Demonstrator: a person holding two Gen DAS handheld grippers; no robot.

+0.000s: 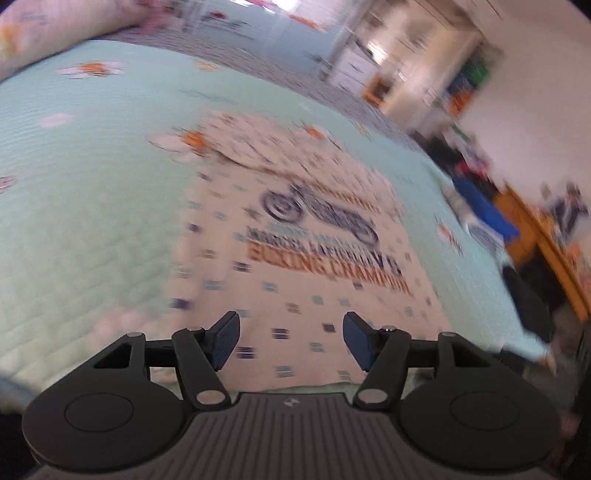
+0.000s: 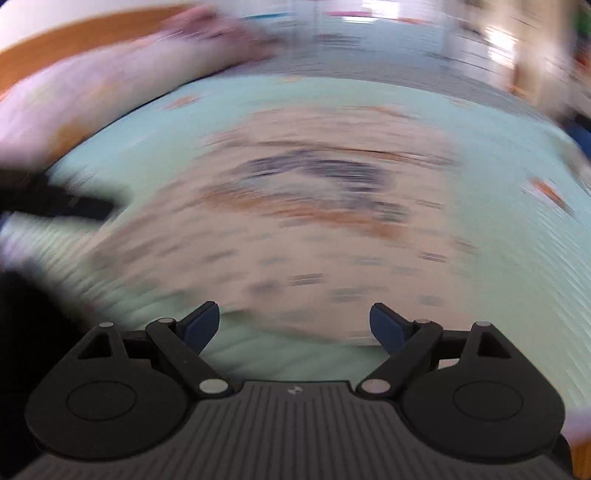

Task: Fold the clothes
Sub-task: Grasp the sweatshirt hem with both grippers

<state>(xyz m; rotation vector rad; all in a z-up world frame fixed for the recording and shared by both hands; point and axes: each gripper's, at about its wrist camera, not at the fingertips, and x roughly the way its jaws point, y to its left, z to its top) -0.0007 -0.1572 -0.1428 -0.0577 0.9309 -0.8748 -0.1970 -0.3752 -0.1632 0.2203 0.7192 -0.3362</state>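
- The garment, a pale t-shirt (image 1: 295, 266) printed with small dashes and a motorcycle graphic over orange lettering, lies flat on the bed, its hem towards the cameras and its collar end further off.
- Its sides look already turned in, since it reads as a narrow rectangle with no sleeves showing; I judge the fold to be midway, with the lengthwise halving not yet done.
- The left gripper (image 1: 291, 341) hangs just above the hem end of the shirt, jaws parted about halfway, nothing between the blue pads (image 1: 226, 339).
- The right gripper (image 2: 293, 326) has its jaws spread wide and holds nothing; it sits over the near edge of the shirt, where cloth meets bedcover.
- The right wrist view is badly smeared, so whether the fingertips touch the fabric there cannot be told.
- A dark shape at the left of that view (image 2: 55, 203) is probably the other gripper, though the blur leaves it uncertain.
- The next move, as I judge it, calls for both grippers to drop onto the two hem corners, pinch through all layers, and carry the hem up towards the collar while keeping the edges level.
- The surface is a mint-green quilted bedcover (image 1: 92, 184) scattered with orange and white flowers; soft, so cloth may drag and wrinkle.
- A pink-white pillow (image 1: 44, 33) lies at the far left.
- Beyond the bed stand an orange wooden edge (image 1: 546, 251), a blue item (image 1: 484, 210) and a bright doorway (image 1: 410, 62).
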